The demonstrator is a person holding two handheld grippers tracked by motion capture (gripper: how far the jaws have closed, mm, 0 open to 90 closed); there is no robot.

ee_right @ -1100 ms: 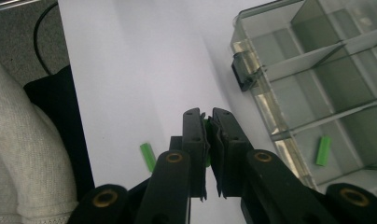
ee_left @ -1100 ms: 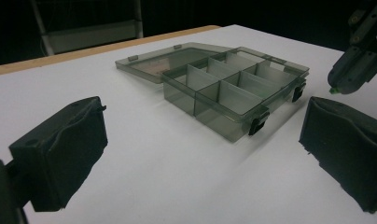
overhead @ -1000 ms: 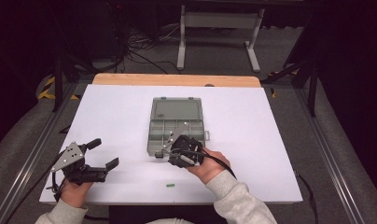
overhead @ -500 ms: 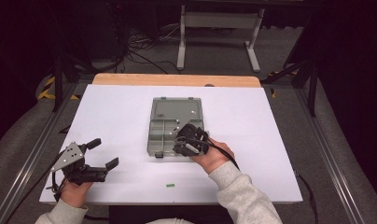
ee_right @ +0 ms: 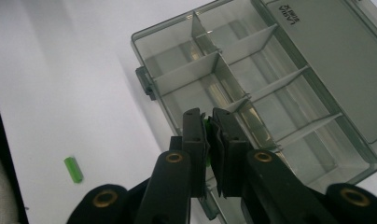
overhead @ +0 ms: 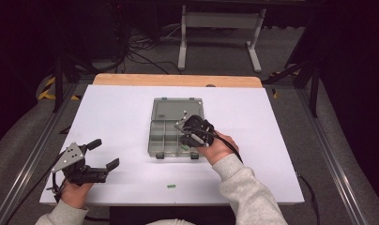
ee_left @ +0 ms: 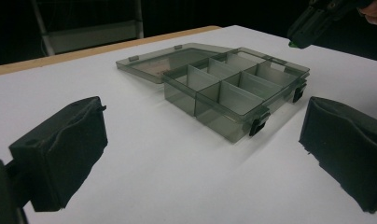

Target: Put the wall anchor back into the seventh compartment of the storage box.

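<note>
A grey see-through compartment box [overhead: 165,123] lies open at the table's middle, its lid flat behind it. My right gripper [overhead: 187,137] hovers over the box's front right compartments, shut on a small green piece [ee_right: 207,127] pinched between its jaws. In the right gripper view that gripper [ee_right: 208,114] points down at the dividers [ee_right: 233,79]. A second green piece [overhead: 170,186] lies on the table in front of the box. My left gripper [overhead: 104,153] rests at the front left, open, holding nothing. The left gripper view has the box [ee_left: 233,88] ahead of its wide-apart jaws.
The white table top [overhead: 272,140] has a wooden strip [overhead: 178,80] along its far edge. Dark floor, cables and a metal stand lie beyond it. The loose green piece [ee_right: 73,169] sits near the table's front edge.
My right gripper has moved away from me, from the box's front edge to above its front right compartments. The left gripper has stayed in place.
</note>
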